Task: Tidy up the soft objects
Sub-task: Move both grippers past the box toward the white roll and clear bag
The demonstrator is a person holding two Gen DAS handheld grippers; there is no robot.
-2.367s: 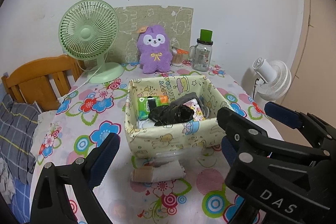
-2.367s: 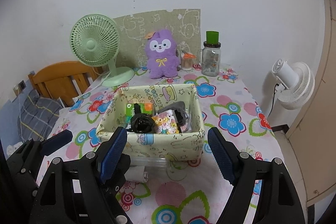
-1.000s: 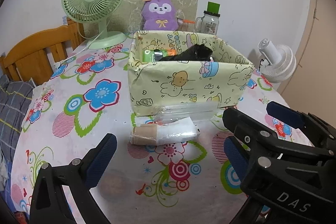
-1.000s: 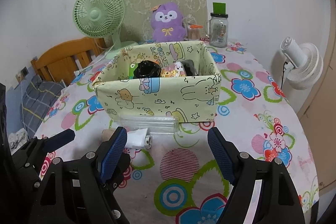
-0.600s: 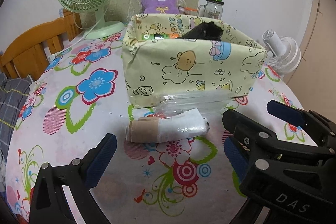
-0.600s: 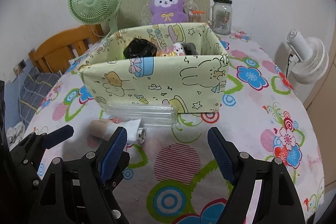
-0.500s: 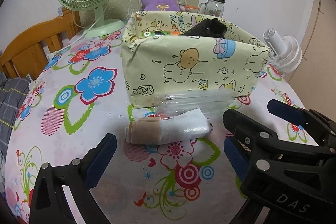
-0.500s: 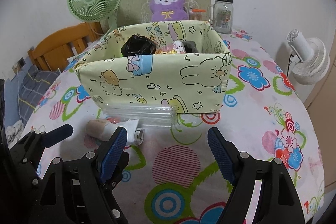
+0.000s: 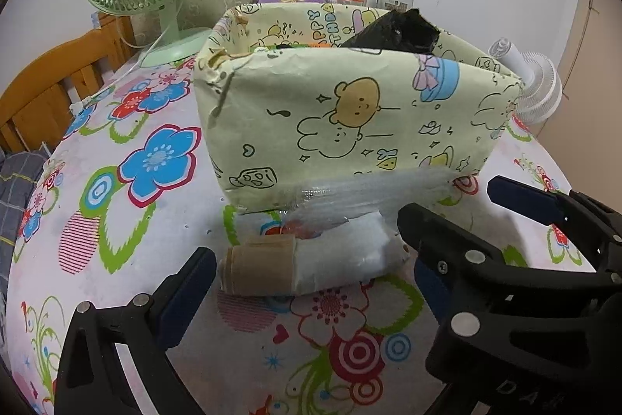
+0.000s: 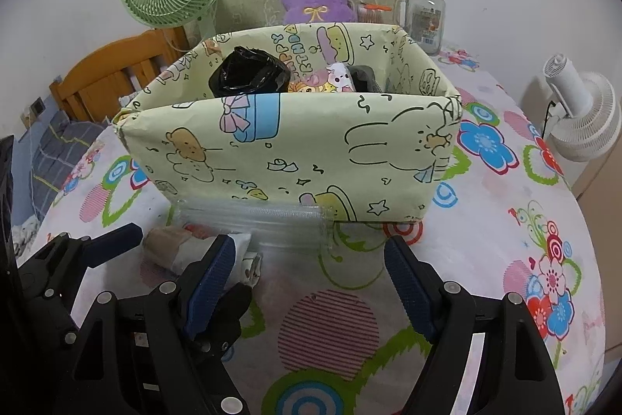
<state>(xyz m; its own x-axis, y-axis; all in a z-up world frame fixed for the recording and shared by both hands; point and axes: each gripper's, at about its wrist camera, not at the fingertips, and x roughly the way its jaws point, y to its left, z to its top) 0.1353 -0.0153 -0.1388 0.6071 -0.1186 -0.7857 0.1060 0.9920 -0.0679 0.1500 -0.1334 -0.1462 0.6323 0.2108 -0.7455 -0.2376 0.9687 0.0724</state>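
Rolled bundle [image 9: 311, 265] (beige band at one end, white stuff in clear wrap at the other) lying flat on the flowered tablecloth [image 9: 116, 220], just in front of the yellow cartoon-print box [image 9: 350, 127] and touching a clear plastic sleeve [image 10: 252, 218] at the box's foot. Framed in the left-wrist view by the left gripper [image 9: 307, 286], jaws wide apart, nothing between the pads and no contact yet. Flanked on the right by the right gripper [image 10: 311, 282], jaws also spread, empty, its near pad almost over the white end of the bundle. Box already partly filled: a black crumpled bag [image 10: 248, 72], a small printed pack [image 10: 330, 80], something green.

Likely step: closing in for a pick, then a drop into the box.

Risks from here:
- Collision or a shared pinch, both grippers crowding the same small bundle.
- Slippery wrap sliding out of a shallow grip, or only the loose film caught and the roll left behind.
- Clear sleeve dragged along, being pressed against the bundle.
- Box wall nudged or creased by a forward overshoot (thin paper, already wrinkled at the rim).
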